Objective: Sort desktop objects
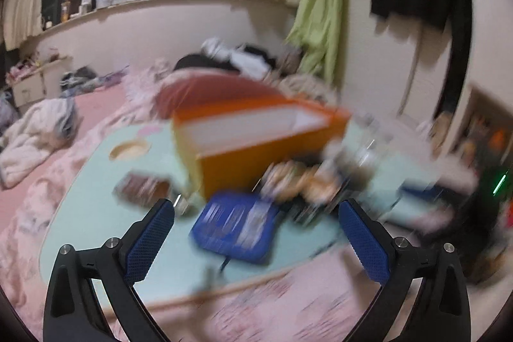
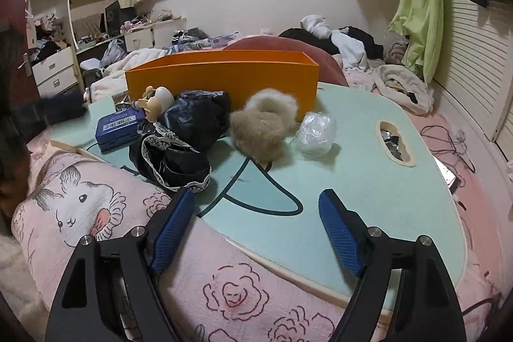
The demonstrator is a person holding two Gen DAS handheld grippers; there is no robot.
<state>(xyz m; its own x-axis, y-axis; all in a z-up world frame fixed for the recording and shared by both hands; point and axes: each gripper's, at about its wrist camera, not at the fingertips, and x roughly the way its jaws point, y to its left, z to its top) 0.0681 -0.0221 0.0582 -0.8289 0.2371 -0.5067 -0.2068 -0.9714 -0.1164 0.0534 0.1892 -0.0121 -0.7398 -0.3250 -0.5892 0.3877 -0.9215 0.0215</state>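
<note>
Both tools empty and spread wide: my left tool (image 1: pixel 256 213) hangs over the near edge of the mint worktop (image 2: pixel 368 181), my right tool (image 2: pixel 256 204) sits low at the front edge, over the pink bedding (image 2: pixel 224 287). Left view is smeared, so I read the layout from the right one. The clutter sits mid-worktop, in front of the orange box (image 2: pixel 224 75), which I take as the sorting bin (open top, standing at the far side). Ahead of my right tool, slightly left: two fluffy fur balls (image 2: pixel 261 125), touching each other. I judge them feather-light and squashy, so a pinch through the middle of either will do, nothing to break. Just beside them on the right, a crinkly clear plastic bundle (image 2: pixel 315 133), light but probably slippery; grip it across the belly. Left of the fur, a black plastic bag (image 2: pixel 195 117) and a black lace-trimmed cloth (image 2: pixel 170 162), both limp, so grab a bunched fold. Further left, a blue case (image 1: pixel 235 228) lies flat, right in front of my left tool, near; it looks stiff, likely best taken by a short edge. A small figurine (image 2: pixel 157 104) stands behind it (fragile-looking, go gently). All items are apart from both tools; nothing is touched.
</note>
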